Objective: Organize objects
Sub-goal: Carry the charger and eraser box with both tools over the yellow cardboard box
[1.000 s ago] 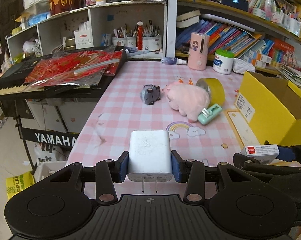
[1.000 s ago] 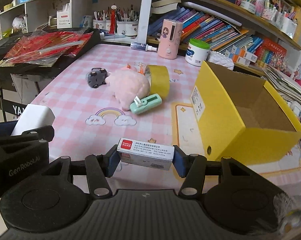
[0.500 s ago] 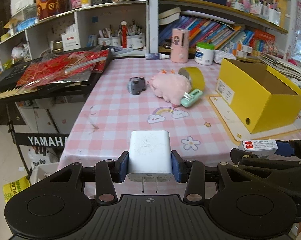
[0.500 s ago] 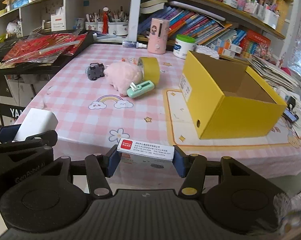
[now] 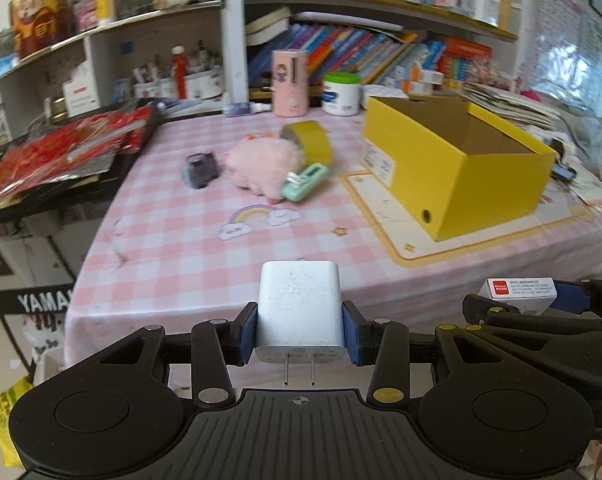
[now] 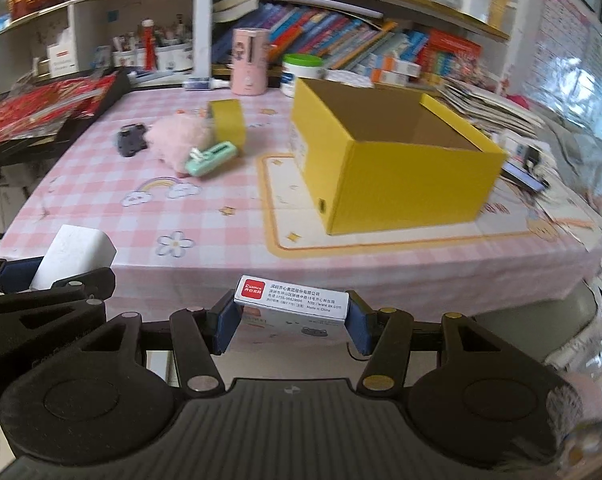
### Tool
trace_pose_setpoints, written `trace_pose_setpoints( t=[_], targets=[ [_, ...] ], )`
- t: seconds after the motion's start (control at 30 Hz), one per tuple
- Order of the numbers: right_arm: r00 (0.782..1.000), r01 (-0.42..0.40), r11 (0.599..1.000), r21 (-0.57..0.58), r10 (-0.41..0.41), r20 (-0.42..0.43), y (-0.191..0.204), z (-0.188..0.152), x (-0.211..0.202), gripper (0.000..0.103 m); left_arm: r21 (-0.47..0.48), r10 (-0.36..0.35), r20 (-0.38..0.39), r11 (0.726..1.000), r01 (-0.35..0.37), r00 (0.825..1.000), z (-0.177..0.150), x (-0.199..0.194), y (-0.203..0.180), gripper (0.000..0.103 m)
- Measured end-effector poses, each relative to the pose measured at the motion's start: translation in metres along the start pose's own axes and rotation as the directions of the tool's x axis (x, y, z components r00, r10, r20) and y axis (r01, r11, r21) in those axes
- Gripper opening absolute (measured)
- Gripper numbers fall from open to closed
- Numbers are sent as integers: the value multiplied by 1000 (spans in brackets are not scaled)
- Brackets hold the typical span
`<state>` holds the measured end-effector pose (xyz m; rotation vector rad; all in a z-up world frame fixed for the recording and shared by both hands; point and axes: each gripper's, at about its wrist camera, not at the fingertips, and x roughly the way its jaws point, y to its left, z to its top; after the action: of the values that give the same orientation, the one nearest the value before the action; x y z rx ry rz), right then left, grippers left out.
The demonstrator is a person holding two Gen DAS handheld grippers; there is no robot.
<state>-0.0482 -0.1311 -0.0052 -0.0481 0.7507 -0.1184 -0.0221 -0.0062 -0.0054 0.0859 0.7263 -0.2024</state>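
Note:
My left gripper [image 5: 299,334] is shut on a white plug charger [image 5: 299,304], prongs toward the camera, held off the table's near edge. My right gripper [image 6: 291,320] is shut on a small white box with a red logo [image 6: 291,300], also short of the near edge. Each gripper shows at the side of the other's view. An open yellow cardboard box [image 6: 385,148] stands on the pink checked tablecloth [image 5: 189,240], right of centre. Farther back lie a pink plush toy [image 5: 261,166], a yellow tape roll [image 5: 309,140], a mint green stapler-like item [image 5: 305,182] and a small dark toy car [image 5: 200,168].
A keyboard with red foil packets [image 5: 61,152] borders the table on the left. Shelves of books, pen cups, a pink canister [image 5: 289,82] and a white jar [image 5: 341,94] line the back. Papers and a phone [image 6: 525,172] lie at the right.
Both grippers have drawn back from the table and swung toward the right, each with its object still held. The yellow box now sits more central and the table's near edge shows.

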Motion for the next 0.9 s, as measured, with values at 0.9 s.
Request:
trace_pose_setpoints(
  t=[0.9],
  targets=[
    [994,105,989,105,-107,14,-124,29,36,53,112,-100,37,989,96,994,56,49,-113,42]
  ],
)
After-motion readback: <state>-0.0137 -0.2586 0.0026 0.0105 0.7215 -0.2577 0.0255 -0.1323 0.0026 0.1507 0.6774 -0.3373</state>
